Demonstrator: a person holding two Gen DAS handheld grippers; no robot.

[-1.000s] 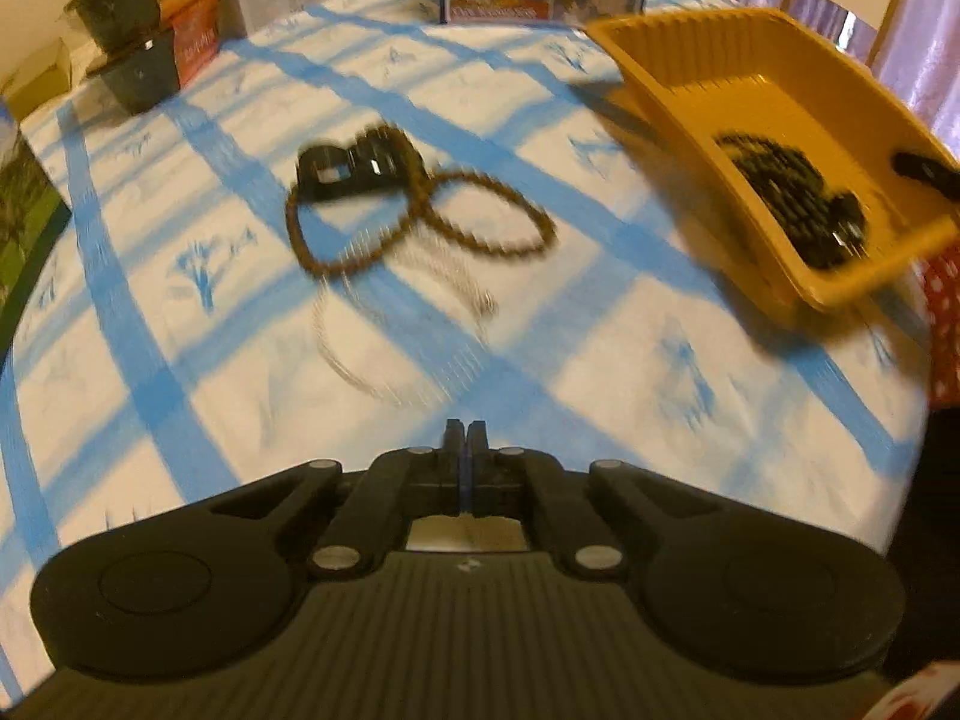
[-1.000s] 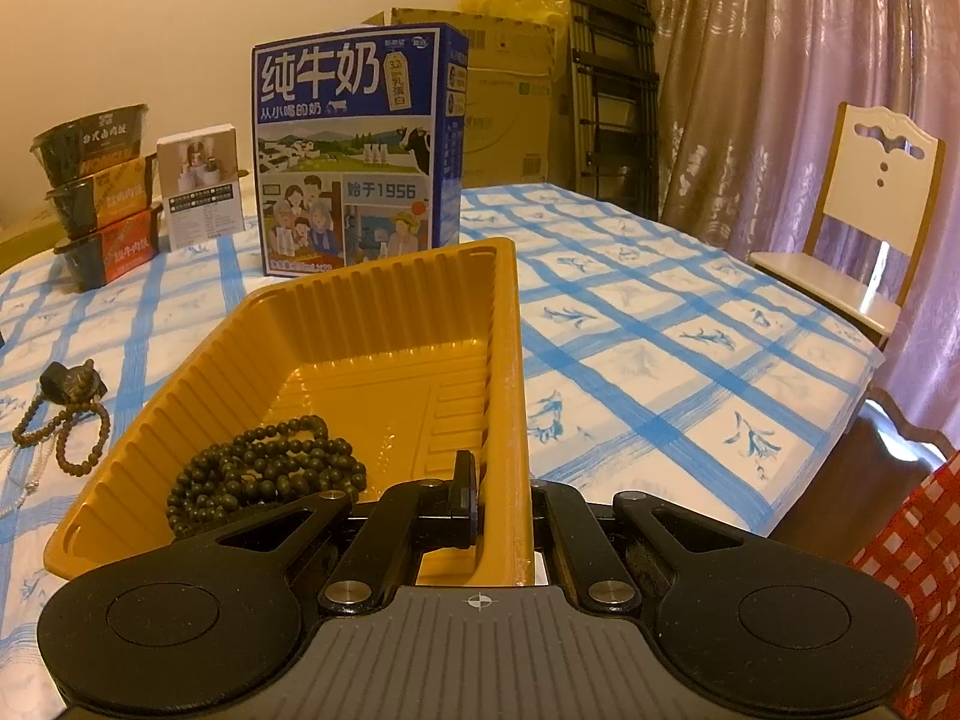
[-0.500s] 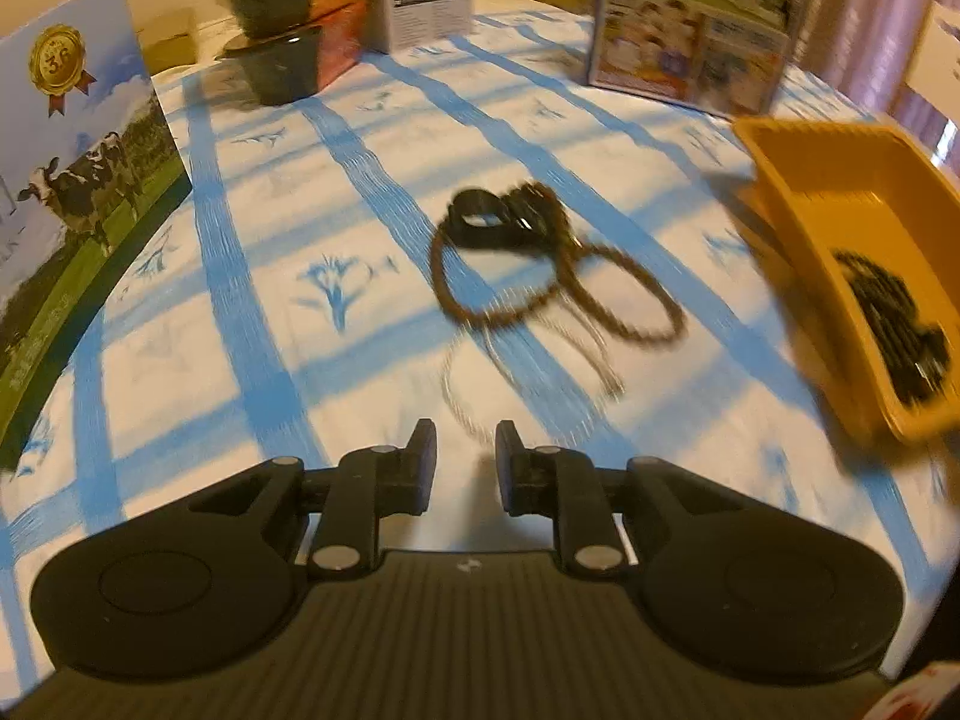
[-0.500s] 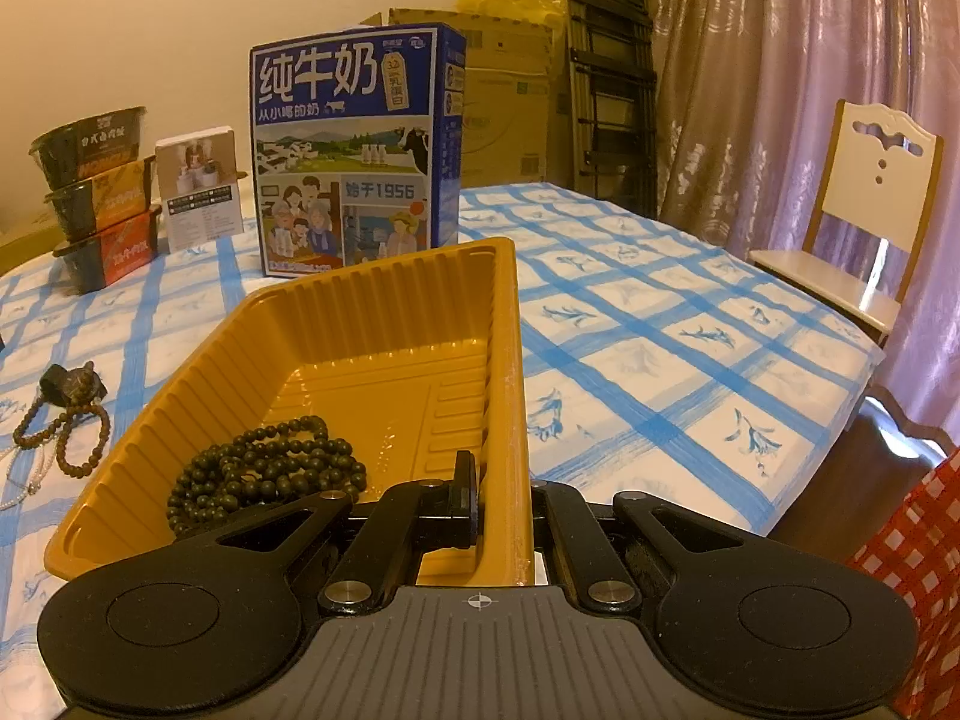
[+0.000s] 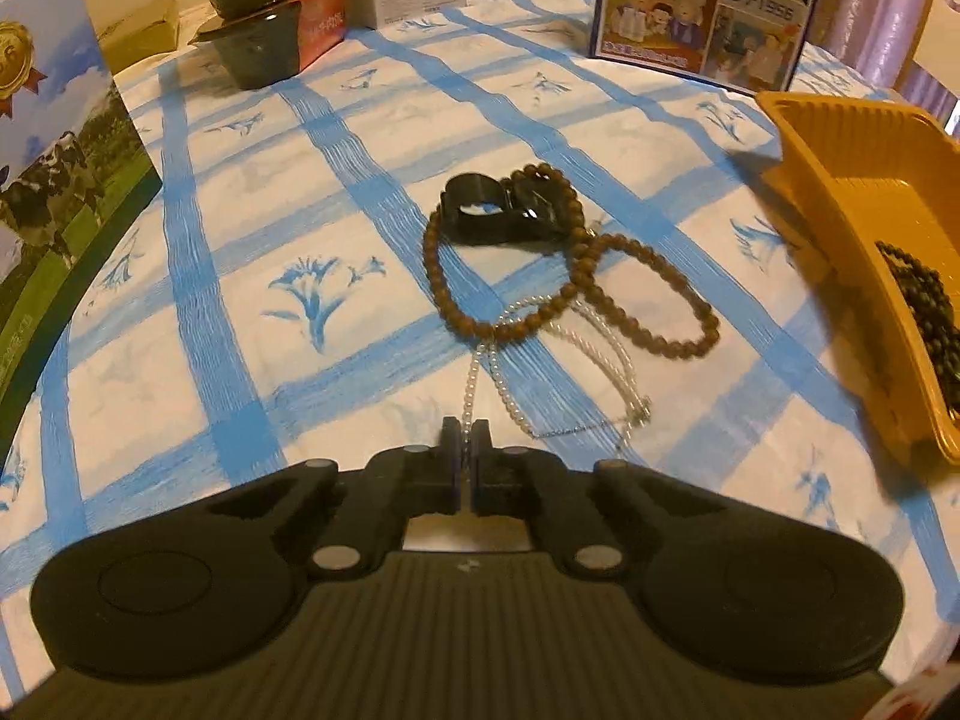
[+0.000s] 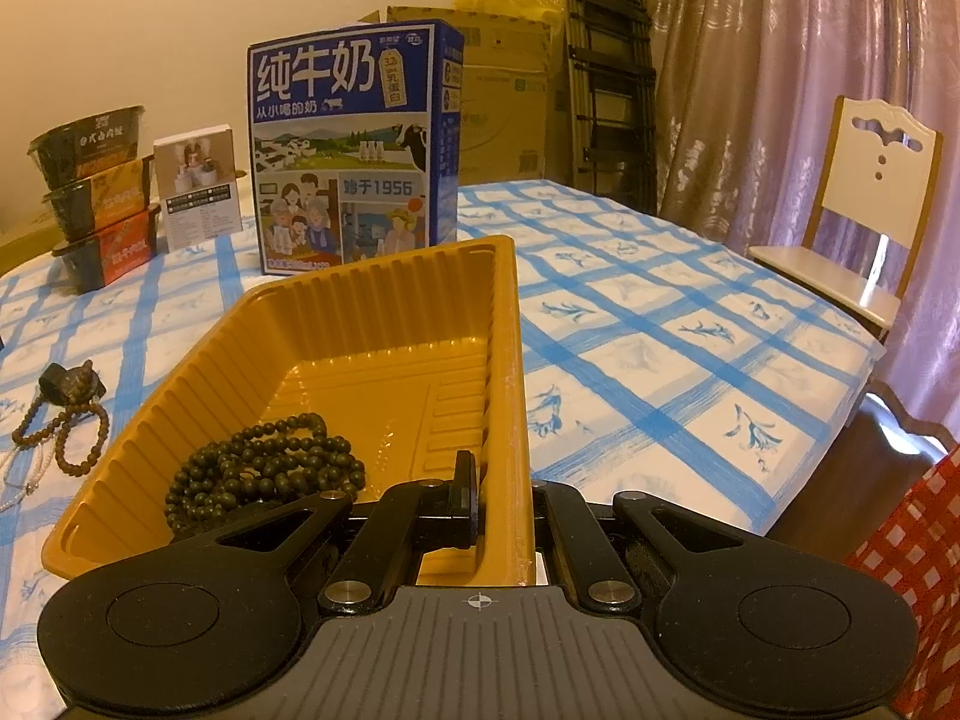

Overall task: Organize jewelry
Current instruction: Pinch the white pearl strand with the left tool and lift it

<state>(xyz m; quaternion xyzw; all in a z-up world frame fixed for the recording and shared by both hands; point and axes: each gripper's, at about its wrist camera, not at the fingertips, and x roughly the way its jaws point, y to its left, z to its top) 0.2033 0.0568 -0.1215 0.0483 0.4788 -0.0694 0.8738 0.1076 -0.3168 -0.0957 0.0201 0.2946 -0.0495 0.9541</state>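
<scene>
- At the far left of the left wrist view a carton with a cow picture [image 5: 54, 192] stands at the bench edge, away from the work.
- A heap of jewelry waits mid-bench on the blue-checked cloth [image 5: 198, 276]: a black ring-shaped piece [image 5: 480, 213], a brown bead string [image 5: 576, 276] looped around and over it, and a pearl strand [image 5: 558, 360] trailing toward the camera.
- The left gripper [image 5: 465, 429] has its fingers closed. The near loop of the pearl strand runs right up to the tips, but whether it is actually pinched cannot be told.
- Right of the heap sits the yellow tray [image 6: 360, 324], with a dark green bead string [image 6: 264, 468] already lying in its near left corner.
- The right gripper [image 6: 501, 480] is clamped on the tray's near right wall, one finger inside and one outside, steadying it.
- Behind the tray stands a blue milk box [image 6: 354, 144], with stacked bowls [image 6: 96, 192] further left.
- The step in hand looks like collecting the pearl strand. If it is caught, the next move is a lift high enough to pull it free of the brown beads, then a carry right over the tray rim; if not, the fingers must reopen and take the strand again.
</scene>
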